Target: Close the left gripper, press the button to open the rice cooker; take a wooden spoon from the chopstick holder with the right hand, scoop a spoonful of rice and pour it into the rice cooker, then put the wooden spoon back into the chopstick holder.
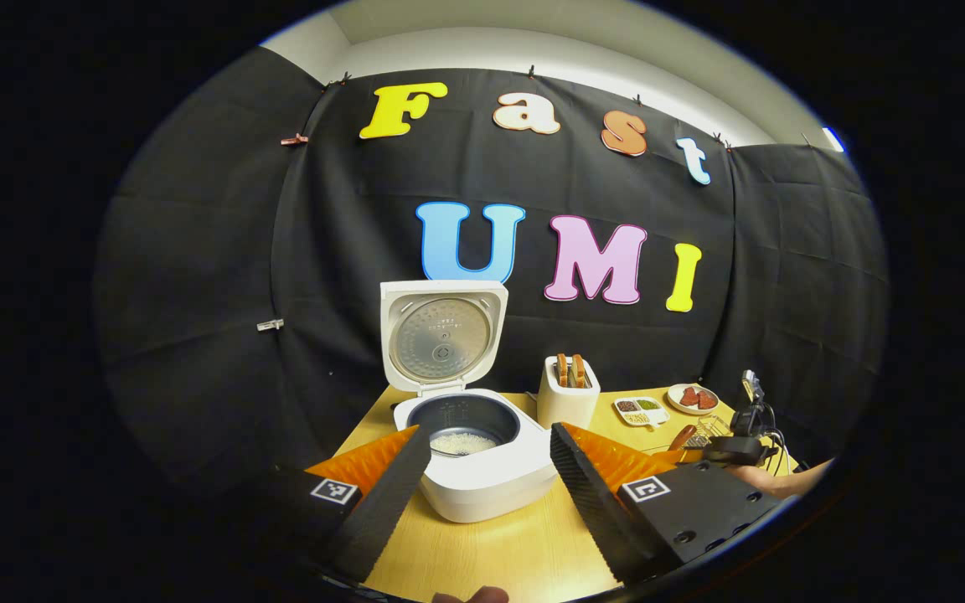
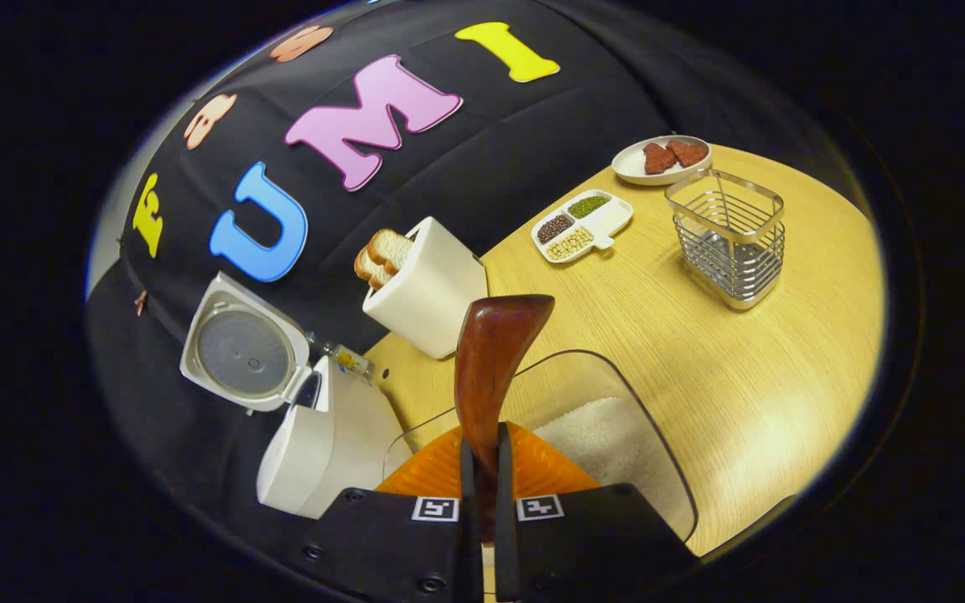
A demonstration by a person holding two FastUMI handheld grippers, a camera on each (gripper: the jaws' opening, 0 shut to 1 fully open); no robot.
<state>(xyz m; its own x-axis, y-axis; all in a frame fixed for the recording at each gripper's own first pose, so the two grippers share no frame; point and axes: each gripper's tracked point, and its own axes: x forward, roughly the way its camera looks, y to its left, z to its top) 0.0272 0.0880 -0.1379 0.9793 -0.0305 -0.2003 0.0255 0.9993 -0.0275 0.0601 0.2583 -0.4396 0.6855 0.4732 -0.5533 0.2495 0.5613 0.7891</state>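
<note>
The white rice cooker (image 1: pixel 482 486) stands open with its lid (image 1: pixel 441 339) upright, and white rice lies in its dark pot (image 1: pixel 463 441). My left gripper (image 1: pixel 487 461) is open, its fingers on either side of the cooker's front and touching nothing. My right gripper (image 2: pixel 482 440) is shut on the handle of a dark wooden spoon (image 2: pixel 495 352). The spoon's head rises over a clear container of rice (image 2: pixel 608 444). The wire chopstick holder (image 2: pixel 730 239) stands farther off on the table. The cooker (image 2: pixel 315 435) shows at the left of the right gripper view.
A white toaster (image 1: pixel 568 398) with bread slices stands to the right of the cooker. Behind it are a compartment dish of beans (image 2: pixel 583 226) and a small plate with red pieces (image 2: pixel 663 159). The other gripper and a hand (image 1: pixel 776 481) show at the table's right.
</note>
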